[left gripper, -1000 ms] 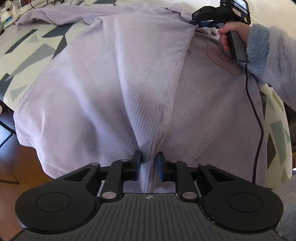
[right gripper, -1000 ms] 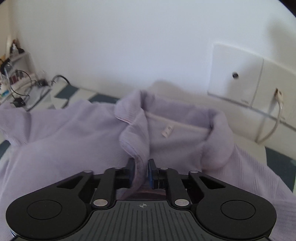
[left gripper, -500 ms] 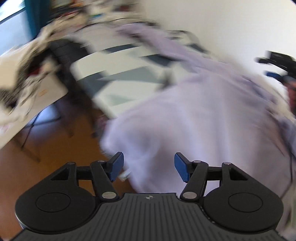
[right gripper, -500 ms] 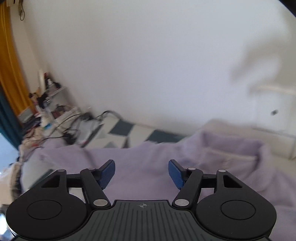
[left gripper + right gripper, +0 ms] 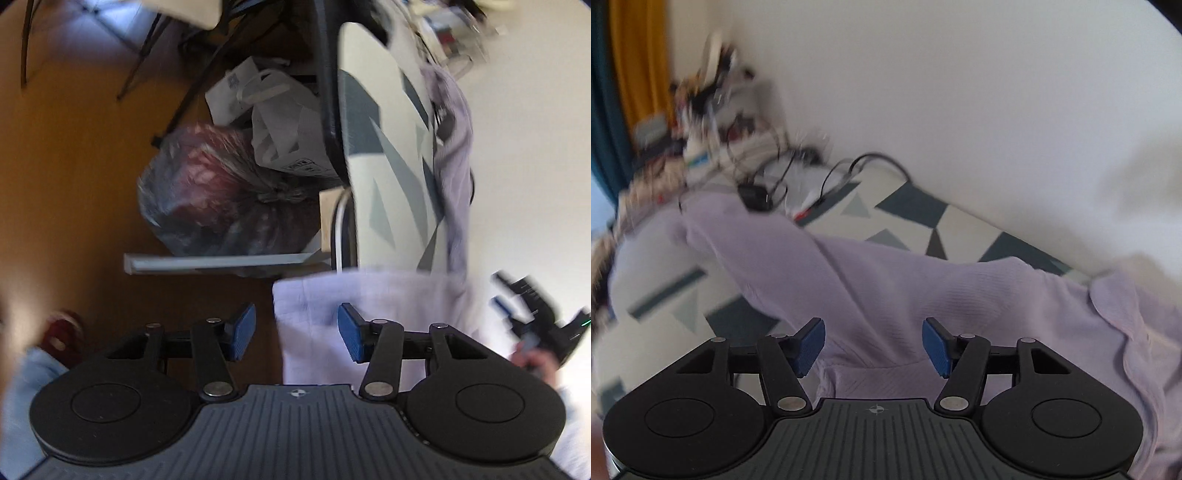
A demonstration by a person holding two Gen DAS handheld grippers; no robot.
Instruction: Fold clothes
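Left wrist view: left claw [image 5: 296,332], clamped on the shirt [image 5: 388,314] hem a second ago, now gapes, swung toward the floor. Right claw [image 5: 873,345] likewise released the collar. Shirt lies spread on the surface [image 5: 916,210]; judged repositioning between grips.

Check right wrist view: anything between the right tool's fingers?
Only the lilac shirt lies behind the gap of the open right tool; its fingers aren't touching it.
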